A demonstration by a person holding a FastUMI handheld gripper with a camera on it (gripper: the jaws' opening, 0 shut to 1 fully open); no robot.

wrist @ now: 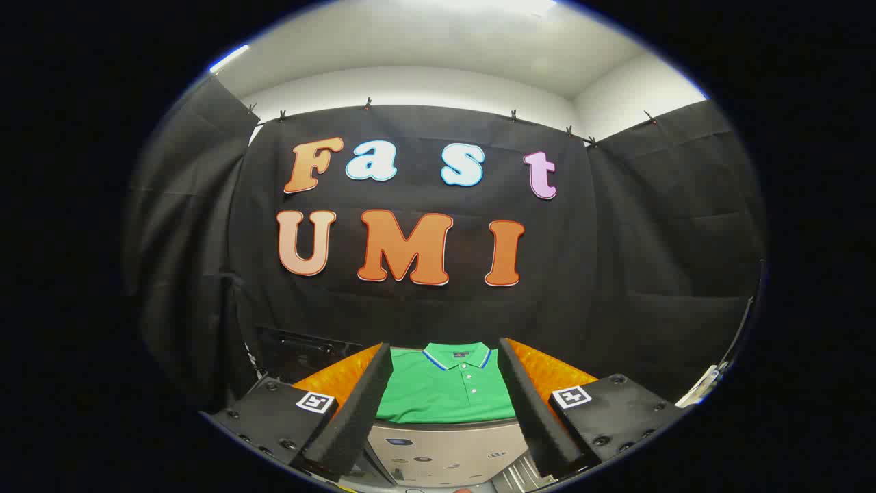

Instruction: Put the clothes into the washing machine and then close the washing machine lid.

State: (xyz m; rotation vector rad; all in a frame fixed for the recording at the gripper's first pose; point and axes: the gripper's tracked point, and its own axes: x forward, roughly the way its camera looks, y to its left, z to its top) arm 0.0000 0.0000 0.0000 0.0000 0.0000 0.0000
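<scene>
A green polo shirt [445,387] with a striped collar lies folded flat just beyond my fingers, on an orange surface [547,373]. My gripper [445,349] stands open, and the shirt shows in the gap between the two black foam-padded fingers [359,404]. Nothing is held. Below the shirt, close under the fingers, lies the grey top of the washing machine [445,448], with a control panel of small icons. I cannot tell from here whether its lid is up or down.
A dark box-like object [301,352] stands at the left behind the orange surface. Black cloth walls close in the booth on three sides. A pale object [705,387] shows at the far right edge.
</scene>
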